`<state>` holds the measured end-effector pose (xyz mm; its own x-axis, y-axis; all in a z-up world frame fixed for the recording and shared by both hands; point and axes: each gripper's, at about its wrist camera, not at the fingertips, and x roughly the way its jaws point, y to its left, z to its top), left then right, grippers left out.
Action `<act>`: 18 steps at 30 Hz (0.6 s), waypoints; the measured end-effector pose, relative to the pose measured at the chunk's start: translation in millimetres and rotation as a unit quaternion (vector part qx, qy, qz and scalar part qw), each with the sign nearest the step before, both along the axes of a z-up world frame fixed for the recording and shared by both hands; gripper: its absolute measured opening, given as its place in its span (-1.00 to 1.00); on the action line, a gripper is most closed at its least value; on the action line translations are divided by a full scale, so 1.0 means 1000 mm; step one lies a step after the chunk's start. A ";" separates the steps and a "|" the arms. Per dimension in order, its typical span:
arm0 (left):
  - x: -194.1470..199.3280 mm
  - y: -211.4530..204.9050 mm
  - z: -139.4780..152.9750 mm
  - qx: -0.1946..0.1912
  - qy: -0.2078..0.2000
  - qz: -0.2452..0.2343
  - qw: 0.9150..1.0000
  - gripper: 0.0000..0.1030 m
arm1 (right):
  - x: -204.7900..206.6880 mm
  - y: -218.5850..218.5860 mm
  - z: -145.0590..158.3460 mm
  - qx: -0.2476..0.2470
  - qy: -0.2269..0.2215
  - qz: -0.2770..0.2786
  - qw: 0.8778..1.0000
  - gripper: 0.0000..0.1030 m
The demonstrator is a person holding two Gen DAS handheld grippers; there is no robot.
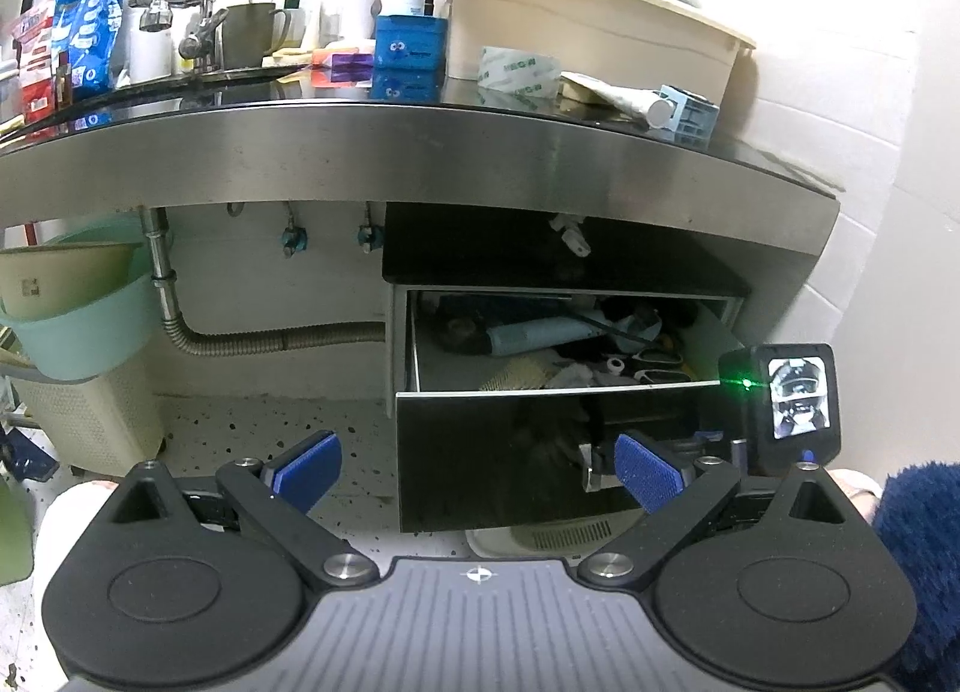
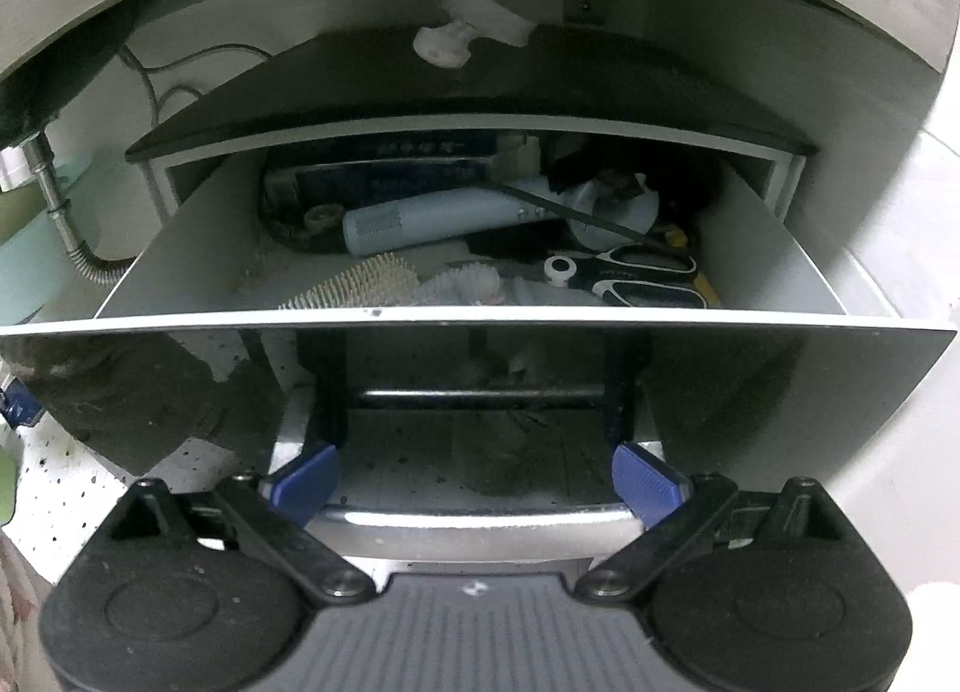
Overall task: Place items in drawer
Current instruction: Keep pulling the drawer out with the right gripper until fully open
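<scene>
I held a gripper in each hand before the open drawer (image 2: 780, 248), which stood pulled out under the steel counter edge (image 1: 420, 152). My right gripper (image 2: 474, 479) sat just below the drawer's glossy black front (image 2: 180, 380), its blue pads spread wide on either side of the silver handle bar (image 2: 474, 524), with nothing pinched that I could see. My left gripper (image 1: 477, 470) hung farther back from the drawer, jaws also spread and empty, over speckled floor (image 1: 270, 428) left of the drawer.

Above the drawer's white top rim the space was open up to the dark shelf (image 2: 468, 86) overhead. Inside the drawer, toward the back, lay a pale blue cylinder (image 2: 432, 221) and a dark blue box (image 2: 384, 167); nearer the front lay a bristled brush (image 2: 360, 287) and, to its right, black-handled scissors (image 2: 636, 272). The drawer's left part was mostly bare.

Left of the drawer, a drain pipe (image 1: 162, 284) and stacked basins (image 1: 72, 308) crowded the space under the counter.
</scene>
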<state>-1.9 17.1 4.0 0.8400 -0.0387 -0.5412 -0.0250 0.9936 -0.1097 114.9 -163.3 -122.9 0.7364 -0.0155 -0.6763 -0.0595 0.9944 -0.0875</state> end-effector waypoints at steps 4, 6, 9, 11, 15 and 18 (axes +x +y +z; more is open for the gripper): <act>0.000 -0.001 0.001 0.001 -0.001 -0.005 1.000 0.92 | 0.000 0.000 0.000 0.000 0.000 0.000 1.000 0.91; 0.000 -0.003 0.002 0.003 -0.004 -0.007 1.000 0.92 | 0.001 0.000 -0.001 0.000 0.001 -0.001 1.000 0.91; -0.001 -0.003 0.002 0.003 -0.005 -0.009 1.000 0.92 | 0.002 0.000 -0.001 0.000 0.005 -0.001 1.000 0.91; -0.001 -0.003 0.002 0.002 -0.006 -0.011 1.000 0.92 | 0.003 0.000 0.000 0.000 0.005 -0.001 1.000 0.91; -0.001 -0.003 0.003 0.002 -0.007 -0.009 1.000 0.92 | 0.006 0.000 -0.001 0.000 0.007 -0.002 1.000 0.91; -0.001 -0.003 0.003 0.001 -0.007 -0.012 1.000 0.92 | 0.007 0.000 -0.001 0.001 0.010 -0.002 1.000 0.91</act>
